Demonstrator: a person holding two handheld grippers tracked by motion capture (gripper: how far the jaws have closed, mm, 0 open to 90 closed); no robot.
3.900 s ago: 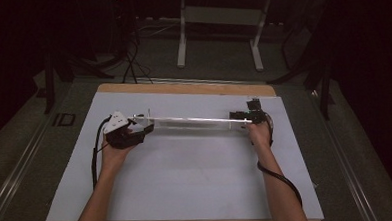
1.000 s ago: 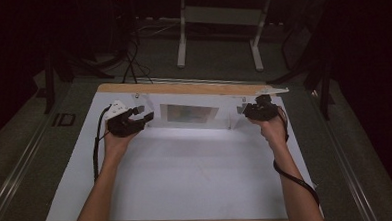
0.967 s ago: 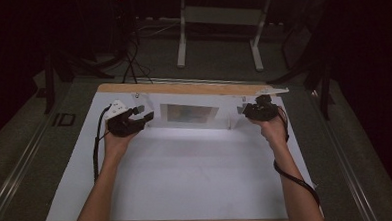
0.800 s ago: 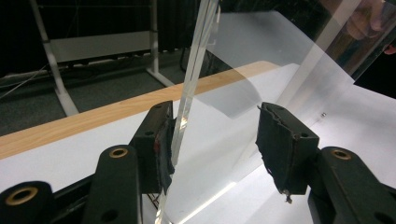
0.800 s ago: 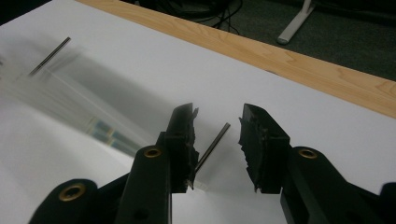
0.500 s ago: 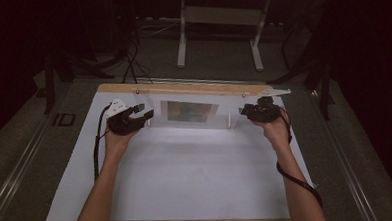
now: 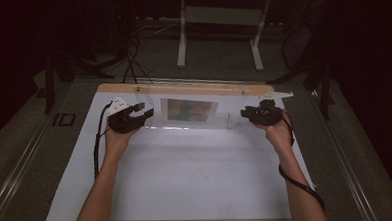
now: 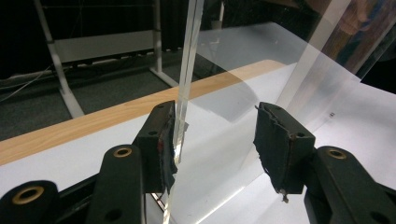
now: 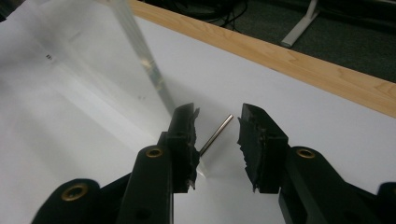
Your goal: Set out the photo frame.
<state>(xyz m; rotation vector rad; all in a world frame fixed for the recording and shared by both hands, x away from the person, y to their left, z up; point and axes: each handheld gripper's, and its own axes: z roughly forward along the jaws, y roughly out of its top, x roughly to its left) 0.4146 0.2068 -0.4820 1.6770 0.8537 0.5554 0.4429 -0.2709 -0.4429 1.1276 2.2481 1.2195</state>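
Up close, no brand, label or readable writing anywhere; the picture (image 7: 191,109) mounted inside the clear acrylic frame (image 7: 199,110) is a blur of brownish and blue colour, nothing legible.

Count: one acrylic frame, one picture in it, two metal standoff pins seen in the high view, one of them at (image 7: 229,121) near the frame's lower right, two grippers, one table (image 7: 187,191) with a white sheet on it and a wooden edge at the far side.

Frame stands upright on the far half of the table, just short of the wooden edge, between the two hands.

Left gripper (image 7: 143,113): jaws apart around the frame's left end. In the left gripper view (image 8: 219,140) the clear panel's edge (image 8: 184,88) lies against one pad, the other pad stands well clear of it, so no squeeze. Jaws have just been closing a little with the panel between them.

Right gripper (image 7: 247,113): at the frame's right end, jaws parted. In the right gripper view (image 9: 217,133) a thin metal pin (image 9: 217,134) lies in the gap, touching neither pad as far as I can tell; the panel's edge passes just beside one jaw.
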